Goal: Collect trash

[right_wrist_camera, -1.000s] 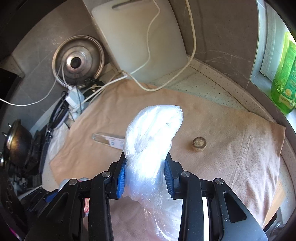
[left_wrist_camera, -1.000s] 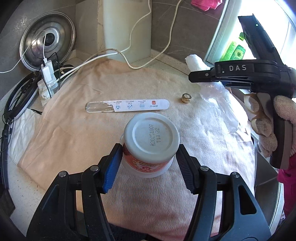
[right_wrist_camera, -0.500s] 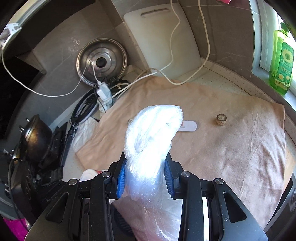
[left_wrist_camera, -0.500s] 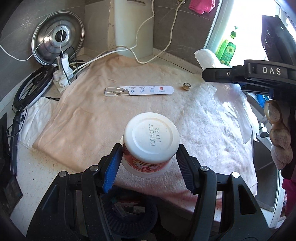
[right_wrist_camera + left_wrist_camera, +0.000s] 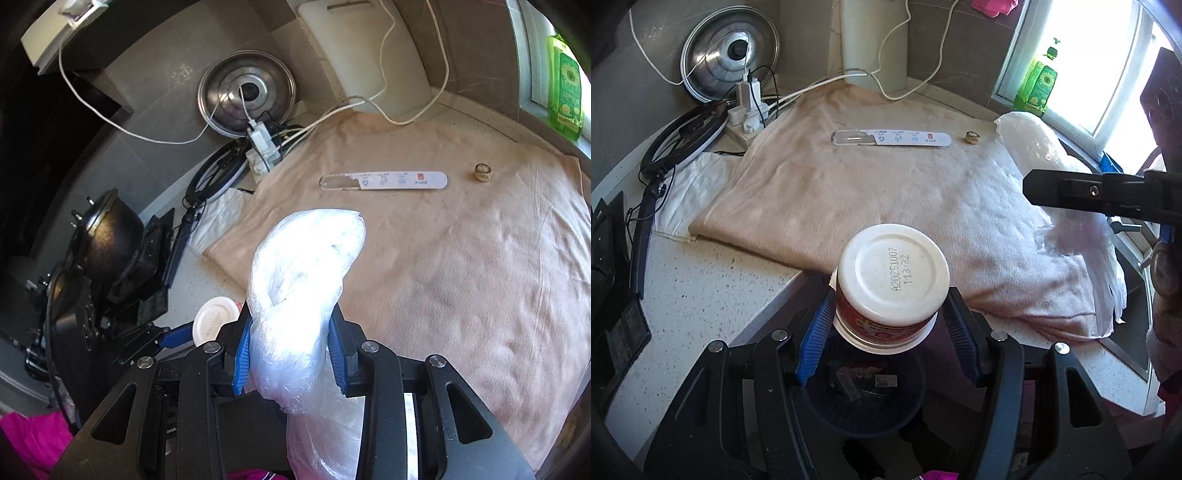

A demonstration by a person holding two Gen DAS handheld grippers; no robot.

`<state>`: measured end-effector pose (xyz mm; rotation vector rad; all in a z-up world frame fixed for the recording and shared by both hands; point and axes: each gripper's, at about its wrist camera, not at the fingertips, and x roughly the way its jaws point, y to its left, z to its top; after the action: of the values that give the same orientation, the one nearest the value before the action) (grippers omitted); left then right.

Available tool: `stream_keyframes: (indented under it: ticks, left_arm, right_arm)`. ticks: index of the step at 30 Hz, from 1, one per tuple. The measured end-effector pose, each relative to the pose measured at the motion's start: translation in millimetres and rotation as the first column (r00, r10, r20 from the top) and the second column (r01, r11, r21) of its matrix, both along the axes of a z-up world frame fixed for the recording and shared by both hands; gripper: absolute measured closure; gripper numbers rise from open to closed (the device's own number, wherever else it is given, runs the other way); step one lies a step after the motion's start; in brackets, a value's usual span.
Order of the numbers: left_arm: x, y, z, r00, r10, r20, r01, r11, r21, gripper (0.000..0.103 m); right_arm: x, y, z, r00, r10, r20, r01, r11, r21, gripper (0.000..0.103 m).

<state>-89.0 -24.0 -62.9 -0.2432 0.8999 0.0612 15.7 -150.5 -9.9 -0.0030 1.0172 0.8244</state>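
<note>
Cup point(image 5: 892, 284) is clamped upside down in my left tongs point(image 5: 886, 321), base toward the camera, pads on its sides. It hangs past the worktop point(image 5: 713, 295) edge, right over the open mouth of the dark bin point(image 5: 864, 402) below. That's the relation that counts: bin is straight under the cup, so my read is a plain release drops it in.

Right tongs point(image 5: 290, 350) are pinched narrow on a bunched clear plastic bag point(image 5: 303, 273); its tail hangs below the pads. In the left view that bag sits over the towel's point(image 5: 886, 192) right side, off to one side of the bin, so the left hand is the nearer one. I'd say the bag needs to shift toward the cup before letting go.

Loose on the towel, well apart from both tongs: a long white strip wrapper point(image 5: 891, 138), long axis across the view, and a small gold cap point(image 5: 972, 137) just beside its right end. Looks like both are uncollected.

Risk: the light bag could drift and miss the bin.
</note>
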Motion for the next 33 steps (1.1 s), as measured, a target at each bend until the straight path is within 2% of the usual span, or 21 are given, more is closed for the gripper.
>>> stream_keyframes:
  ticks: [14, 33]
  left_arm:
    - [-45, 22, -66, 0.990, 0.016, -0.142, -0.022, 0.999, -0.035, 0.042]
    - [-46, 27, -140, 0.957, -0.046, -0.287, 0.029, 0.998, -0.063, 0.042]
  right_arm:
    - [-65, 16, -70, 0.995, -0.003, -0.101, -0.003, 0.998, -0.057, 0.069]
    - [-92, 42, -157, 0.984, -0.020, -0.174, -0.012, 0.984, -0.179, 0.068]
